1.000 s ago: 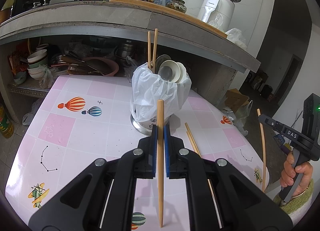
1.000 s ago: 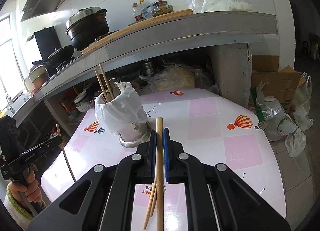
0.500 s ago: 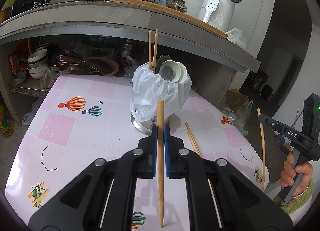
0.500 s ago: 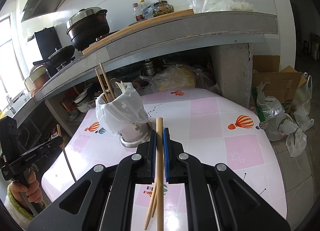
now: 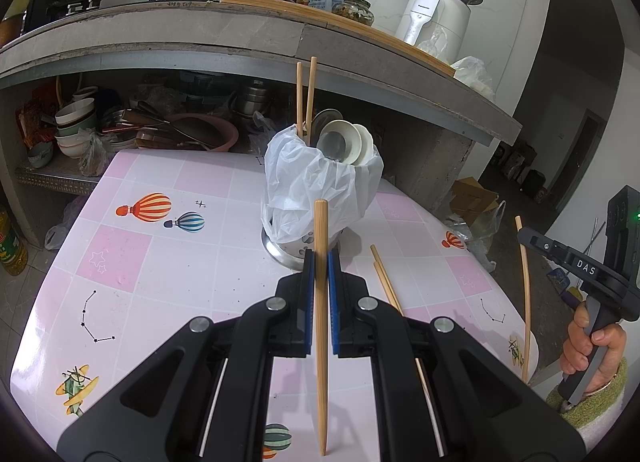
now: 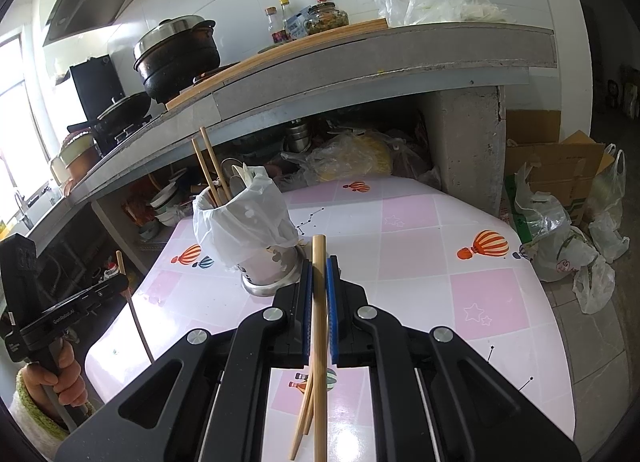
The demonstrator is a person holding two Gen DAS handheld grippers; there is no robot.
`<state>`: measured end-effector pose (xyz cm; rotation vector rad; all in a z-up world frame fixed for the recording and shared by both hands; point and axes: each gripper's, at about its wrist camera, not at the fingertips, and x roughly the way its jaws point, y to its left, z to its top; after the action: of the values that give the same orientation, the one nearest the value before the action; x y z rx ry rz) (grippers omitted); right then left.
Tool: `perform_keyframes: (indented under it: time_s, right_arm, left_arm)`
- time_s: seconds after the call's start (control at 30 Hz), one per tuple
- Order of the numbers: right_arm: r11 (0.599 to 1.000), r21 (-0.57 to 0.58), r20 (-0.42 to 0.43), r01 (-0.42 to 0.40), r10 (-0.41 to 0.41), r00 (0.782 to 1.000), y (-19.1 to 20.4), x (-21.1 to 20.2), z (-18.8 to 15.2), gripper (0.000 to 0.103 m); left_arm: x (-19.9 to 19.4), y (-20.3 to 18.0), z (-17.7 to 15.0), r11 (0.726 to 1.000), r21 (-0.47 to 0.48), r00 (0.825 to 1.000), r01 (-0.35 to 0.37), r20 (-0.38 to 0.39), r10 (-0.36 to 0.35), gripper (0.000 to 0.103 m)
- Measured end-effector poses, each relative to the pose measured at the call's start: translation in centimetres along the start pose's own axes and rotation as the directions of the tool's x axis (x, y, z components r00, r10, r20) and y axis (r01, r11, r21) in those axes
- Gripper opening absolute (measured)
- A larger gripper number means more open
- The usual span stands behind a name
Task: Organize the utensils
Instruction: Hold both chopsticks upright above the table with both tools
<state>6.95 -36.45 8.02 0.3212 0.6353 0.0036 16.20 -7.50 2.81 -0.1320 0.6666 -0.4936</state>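
nothing moved; clamped chopstick [image 5: 320,302] upright

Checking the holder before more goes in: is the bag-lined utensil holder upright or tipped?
Upright. The utensil holder stands on its metal base on the table, and its two chopsticks rise almost straight up.

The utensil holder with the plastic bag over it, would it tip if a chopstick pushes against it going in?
The utensil holder probably resists tipping: its metal base flares wide on the table. Bowls and chopsticks inside likely add weight, though top-heavy. The loose plastic bag looks floppy and may snag a tip.
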Motion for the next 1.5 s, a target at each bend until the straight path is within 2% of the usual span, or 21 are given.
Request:
perform_keyframes:
  time_s: [1.5]
  right_arm:
    - [1.0,0.003,0.001,-0.006,0.006,1.0,0.22,-0.06,0.17,0.007]
  left_arm:
    - [0.03,-0.01,0.03,1.0,-0.002,1.0,0.0,-0.001,0.0,0.006]
